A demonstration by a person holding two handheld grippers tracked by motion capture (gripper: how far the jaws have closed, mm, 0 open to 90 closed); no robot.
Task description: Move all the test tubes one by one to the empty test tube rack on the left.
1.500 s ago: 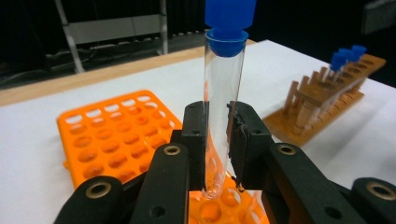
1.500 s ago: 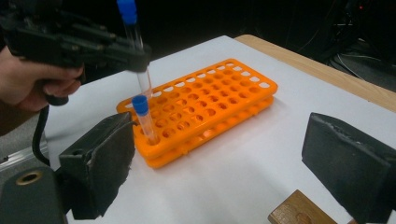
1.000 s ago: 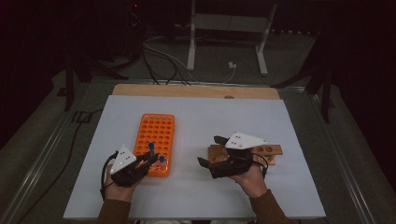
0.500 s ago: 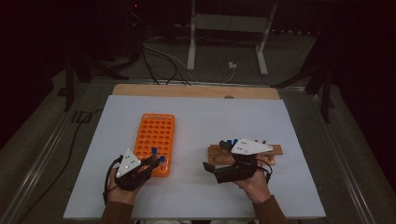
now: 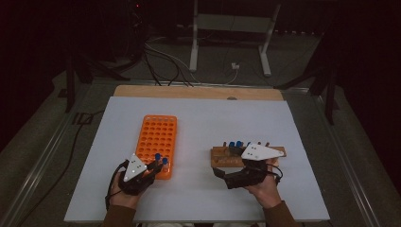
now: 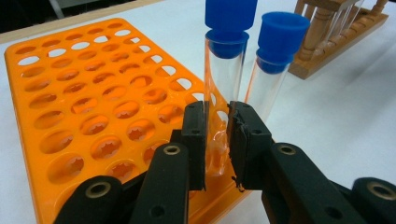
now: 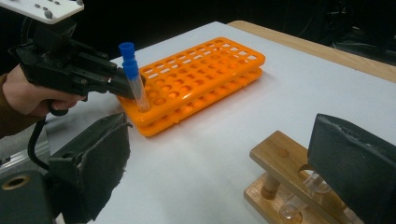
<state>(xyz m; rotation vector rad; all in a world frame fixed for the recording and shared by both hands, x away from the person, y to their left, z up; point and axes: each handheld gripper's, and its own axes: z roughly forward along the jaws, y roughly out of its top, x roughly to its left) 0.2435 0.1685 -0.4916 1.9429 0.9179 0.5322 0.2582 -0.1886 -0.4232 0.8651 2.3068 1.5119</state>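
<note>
Left claw [image 6: 216, 140] clamps a tube [image 6: 224, 84] (blue-capped) — right claw [image 7: 233, 168] wide, empty.

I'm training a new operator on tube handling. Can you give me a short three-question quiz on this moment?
1. True or false: the left gripper is shut on a blue-capped tube at the orange rack.
2. Where are the right gripper's jaws?
A. clamped on a tube
B. wide apart by the end of the wooden rack
C. over the far end of the orange rack
3. How many blue-capped tubes stand at the orange rack's near corner, counting the gripped one?

Key
1. True.
2. B; the jaws have just been opening, with nothing gripped between them.
3. Two.
</note>
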